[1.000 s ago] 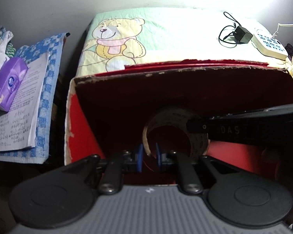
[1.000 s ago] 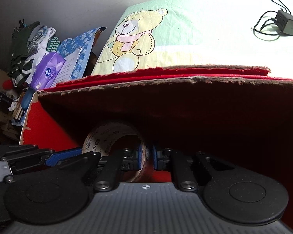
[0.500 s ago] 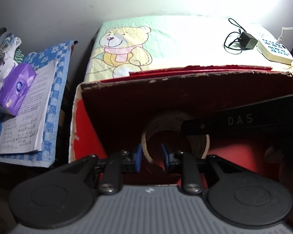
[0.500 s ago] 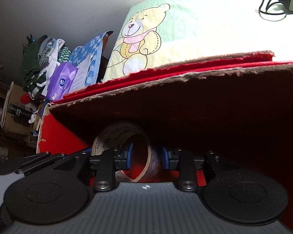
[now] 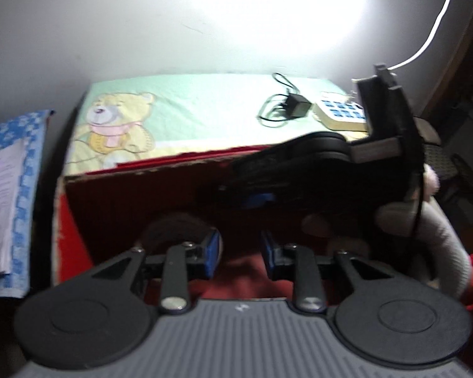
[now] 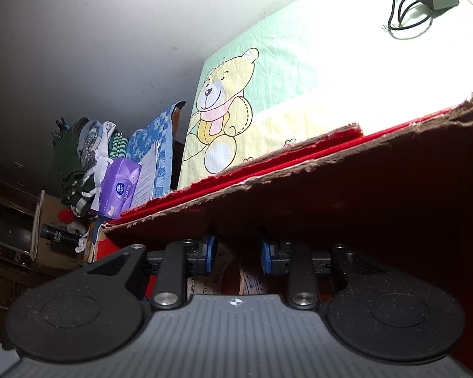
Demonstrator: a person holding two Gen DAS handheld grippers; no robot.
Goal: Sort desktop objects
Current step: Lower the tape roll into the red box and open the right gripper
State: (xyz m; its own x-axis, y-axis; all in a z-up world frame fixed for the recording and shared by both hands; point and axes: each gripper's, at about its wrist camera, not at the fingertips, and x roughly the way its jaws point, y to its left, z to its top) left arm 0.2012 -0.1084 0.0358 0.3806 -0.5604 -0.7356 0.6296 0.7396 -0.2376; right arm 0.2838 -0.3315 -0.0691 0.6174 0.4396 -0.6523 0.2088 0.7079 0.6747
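Observation:
A brown roll of tape [image 5: 173, 225] lies inside the red cardboard box [image 5: 74, 245]. In the left wrist view my left gripper [image 5: 240, 253] stands open just right of the roll, with nothing between its blue pads. My right gripper [image 5: 255, 197] reaches into the box from the right, held by a hand [image 5: 425, 220] in a grey sleeve. In the right wrist view my right gripper [image 6: 238, 255] is open under the box's rim [image 6: 331, 170]. The tape roll [image 6: 250, 283] shows just below its pads, not pressed by them and partly hidden by the gripper body.
Behind the box a bear-print cloth [image 5: 179, 116] covers the table, with a black charger and cable [image 5: 296, 107] and a white keypad [image 5: 340, 113]. At the left lie paper sheets on a blue checked cloth [image 5: 19, 189], a purple tissue pack [image 6: 118, 189] and piled clothes [image 6: 85, 157].
Both grippers opened and let go of the tape roll, which stays in the box. The left gripper drew back and upward; the right gripper rose and rolled.

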